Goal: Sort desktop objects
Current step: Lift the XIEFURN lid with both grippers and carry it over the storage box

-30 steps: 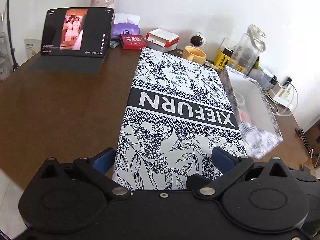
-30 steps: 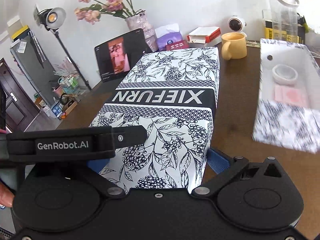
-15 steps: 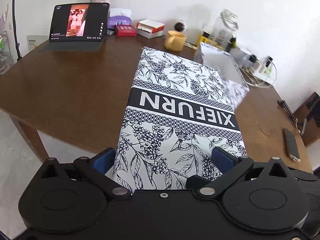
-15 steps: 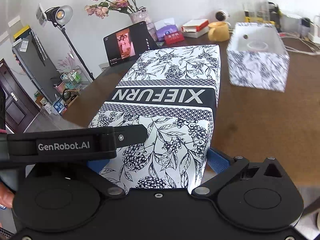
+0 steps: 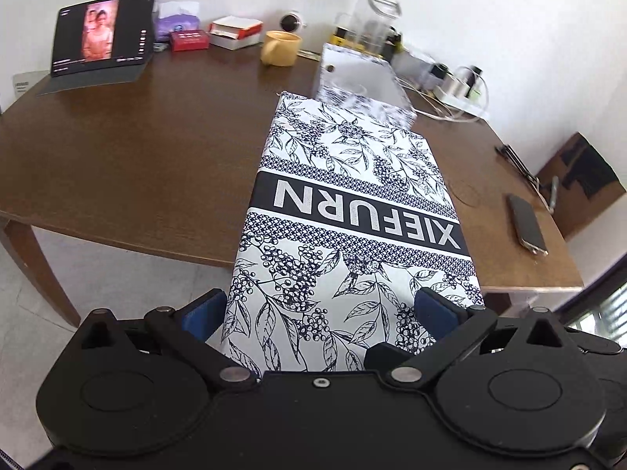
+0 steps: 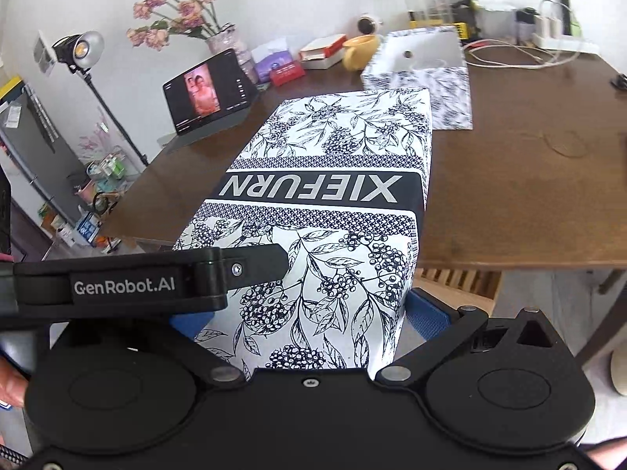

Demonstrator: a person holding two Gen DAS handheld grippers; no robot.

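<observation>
The big flowery lid (image 5: pixel 352 211) is squeezed at its near end by both the left claw (image 5: pixel 319 311) and the right claw (image 6: pixel 309 313), so it could be tipped or dropped onto the bench (image 5: pixel 137 156) if one squeeze is let go.

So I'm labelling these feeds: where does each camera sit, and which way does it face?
Left wrist: on the left gripper, looking along the XIEFURN lid across the table toward the tablet; only its own blue fingers show.
Right wrist: on the right gripper, facing the same way; the left gripper's black body and a fingertip show.
Shared: lid, open patterned box, yellow mug, tablet.
</observation>
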